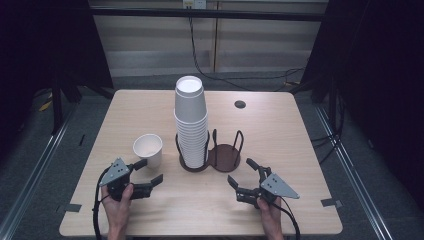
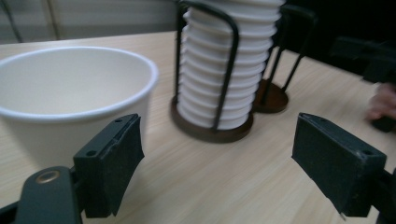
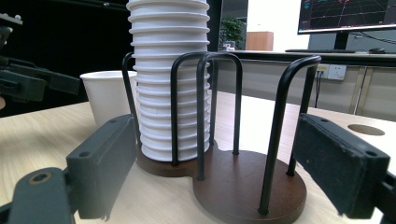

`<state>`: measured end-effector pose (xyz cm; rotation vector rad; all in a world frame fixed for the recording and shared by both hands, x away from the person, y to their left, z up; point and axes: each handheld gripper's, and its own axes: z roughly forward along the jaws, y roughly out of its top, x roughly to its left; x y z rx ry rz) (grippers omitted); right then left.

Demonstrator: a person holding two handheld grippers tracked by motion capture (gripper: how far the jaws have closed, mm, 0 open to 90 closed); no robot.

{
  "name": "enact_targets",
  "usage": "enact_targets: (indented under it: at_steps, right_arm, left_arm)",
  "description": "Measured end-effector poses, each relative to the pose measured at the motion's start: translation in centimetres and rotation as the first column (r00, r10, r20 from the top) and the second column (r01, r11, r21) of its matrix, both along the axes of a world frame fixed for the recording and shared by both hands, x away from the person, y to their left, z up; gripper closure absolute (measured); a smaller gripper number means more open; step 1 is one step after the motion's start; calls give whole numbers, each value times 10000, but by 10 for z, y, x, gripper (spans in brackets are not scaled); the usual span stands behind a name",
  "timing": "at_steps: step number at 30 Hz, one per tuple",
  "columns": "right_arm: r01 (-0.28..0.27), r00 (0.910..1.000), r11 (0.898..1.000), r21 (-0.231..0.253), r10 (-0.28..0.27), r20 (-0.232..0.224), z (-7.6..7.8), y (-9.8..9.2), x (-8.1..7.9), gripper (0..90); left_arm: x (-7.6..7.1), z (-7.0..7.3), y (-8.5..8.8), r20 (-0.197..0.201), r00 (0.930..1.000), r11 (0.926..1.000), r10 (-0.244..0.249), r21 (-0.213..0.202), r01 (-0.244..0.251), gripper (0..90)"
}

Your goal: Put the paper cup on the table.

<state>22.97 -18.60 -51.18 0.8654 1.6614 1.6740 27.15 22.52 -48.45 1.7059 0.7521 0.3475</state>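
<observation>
Left tongs (image 1: 149, 172) spread wide, low over the tabletop (image 1: 280, 130), just beside a single white cup (image 1: 148, 148) (upright, not gripped). Right tongs (image 1: 242, 174) likewise spread, near the brown two-ring holder (image 1: 224, 157), its left ring carrying the cup stack (image 1: 190, 120).

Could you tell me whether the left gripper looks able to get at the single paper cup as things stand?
Probably yes. The left gripper is open, and the single paper cup stands upright just ahead of it, apart from the cup stack, with bare table between.
</observation>
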Motion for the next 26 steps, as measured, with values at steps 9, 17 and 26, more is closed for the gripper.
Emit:
enact_targets:
  at_steps: [9, 17, 26]
  right_arm:
    - [-1, 10000, 10000, 2, 1, -6, 0, 0, 0, 128]
    - [-4, 10000, 10000, 1, 4, -5, 0, 0, 0, 129]
    - [46, 10000, 10000, 11, -46, -42, 0, 0, 0, 129]
  left_arm:
    - [-11, -12, -31, 679, 9966, 9989, -466, -48, 470, 158]
    - [-24, -20, -50, 1523, 9875, 9992, -412, 81, 404, 156]
    - [-35, -25, -52, 2707, 9626, 9946, -156, -944, 426, 157]
